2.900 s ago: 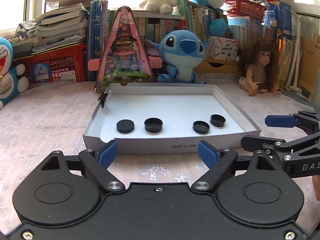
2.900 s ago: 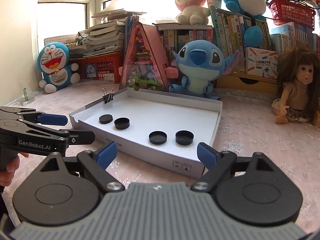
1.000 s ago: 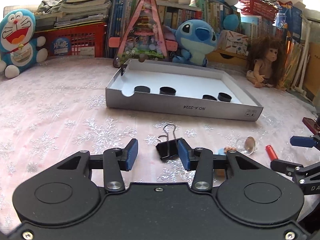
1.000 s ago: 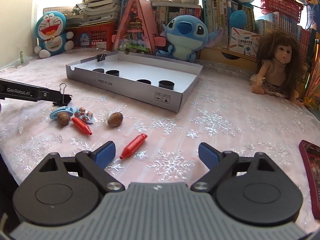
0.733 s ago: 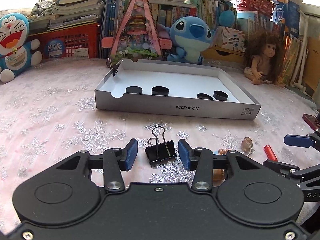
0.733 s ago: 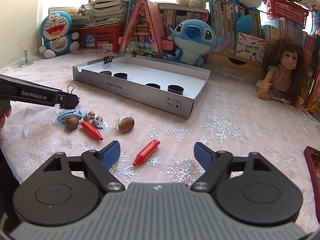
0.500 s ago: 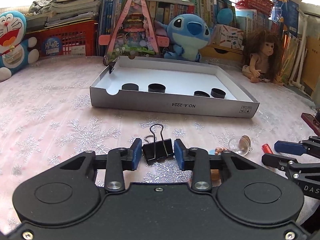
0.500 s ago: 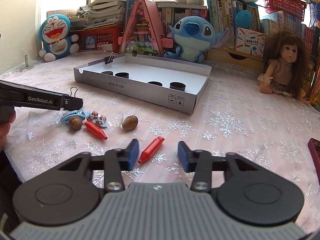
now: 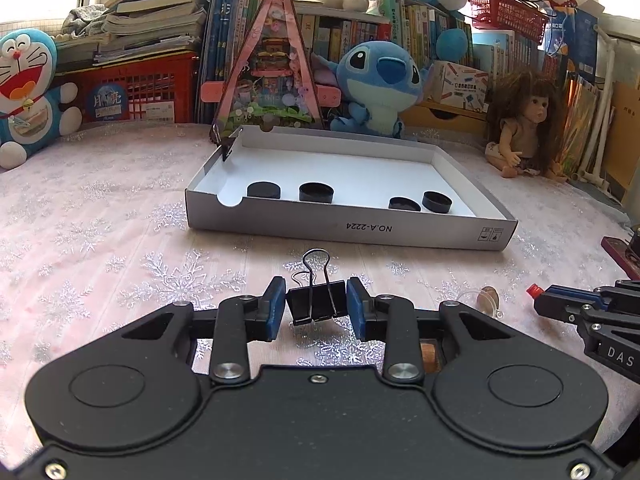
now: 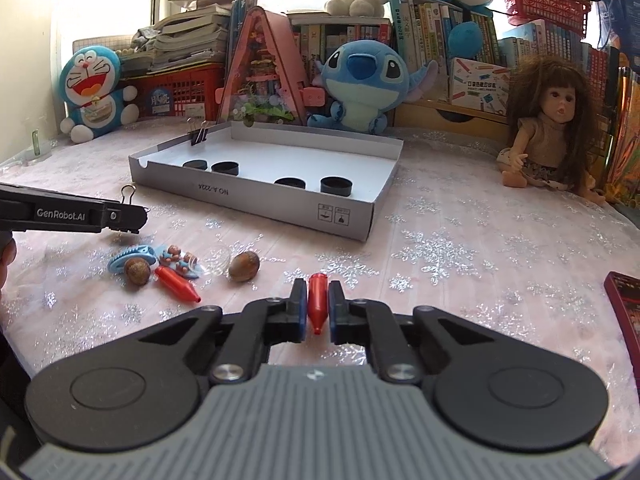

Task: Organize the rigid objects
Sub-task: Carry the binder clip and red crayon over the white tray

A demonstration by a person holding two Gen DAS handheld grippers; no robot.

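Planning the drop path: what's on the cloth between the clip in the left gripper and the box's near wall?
Nothing. In the left wrist view, only bare snowflake cloth separates the binder clip from the white box.

Black round caps point(image 9: 263, 190) in box point(image 9: 360, 229): four. Binder clips point(image 9: 316, 305): two, other on box corner point(image 10: 199, 133). Red crayon-like pieces point(image 10: 318, 300): two, second point(image 10: 176, 284). Brown nuts point(image 10: 244, 265): two. Claws: two, left claw point(image 9: 316, 309), right claw point(image 10: 317, 312).
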